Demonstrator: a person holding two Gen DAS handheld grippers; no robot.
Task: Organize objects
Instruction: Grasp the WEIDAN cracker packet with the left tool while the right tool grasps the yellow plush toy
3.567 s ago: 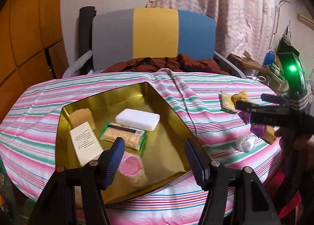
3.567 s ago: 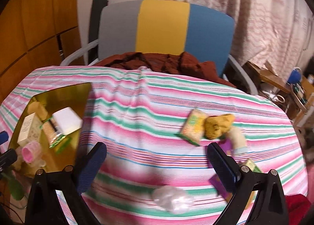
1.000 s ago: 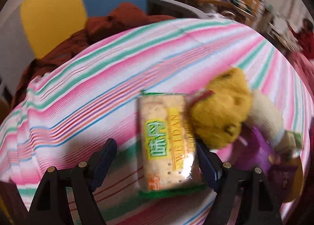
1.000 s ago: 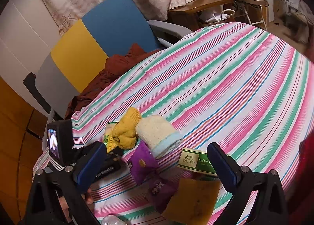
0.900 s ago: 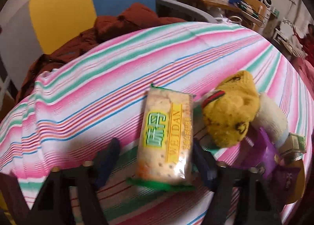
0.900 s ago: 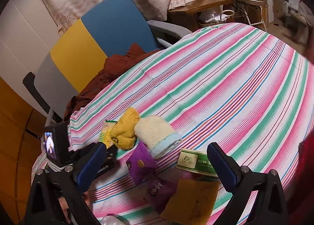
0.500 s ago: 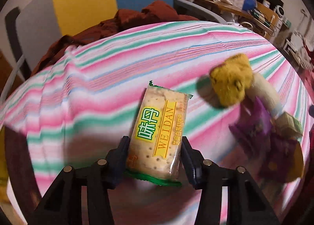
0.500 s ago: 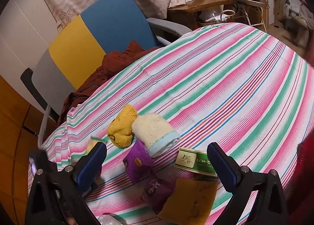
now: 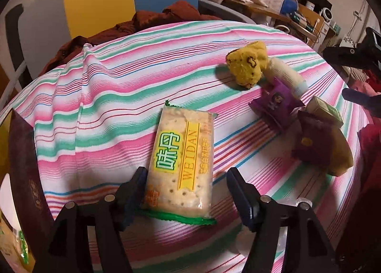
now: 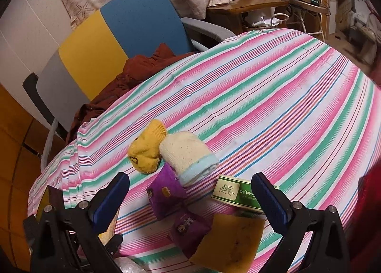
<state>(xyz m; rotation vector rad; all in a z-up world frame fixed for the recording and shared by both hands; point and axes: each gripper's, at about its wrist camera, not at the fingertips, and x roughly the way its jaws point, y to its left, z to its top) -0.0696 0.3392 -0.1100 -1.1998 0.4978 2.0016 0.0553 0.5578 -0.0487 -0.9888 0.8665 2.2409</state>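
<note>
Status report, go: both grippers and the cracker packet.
Left hand-held gripper open, cracker packet between its fingers. Right hand-held gripper open, empty, above purple packets. Nothing blocking.

The cracker pack's (image 9: 182, 165) left edge sits behind the left fingers (image 9: 133, 192); whether the right finger touches it cannot be told. The tin (image 9: 23, 177) is cut off at the left wrist view's left edge. The sponge (image 10: 228, 242) covers part of a purple packet (image 10: 188, 230) and the green box's (image 10: 235, 193) near edge. A clear wrapper (image 10: 126, 265) is cut off at the bottom edge.
</note>
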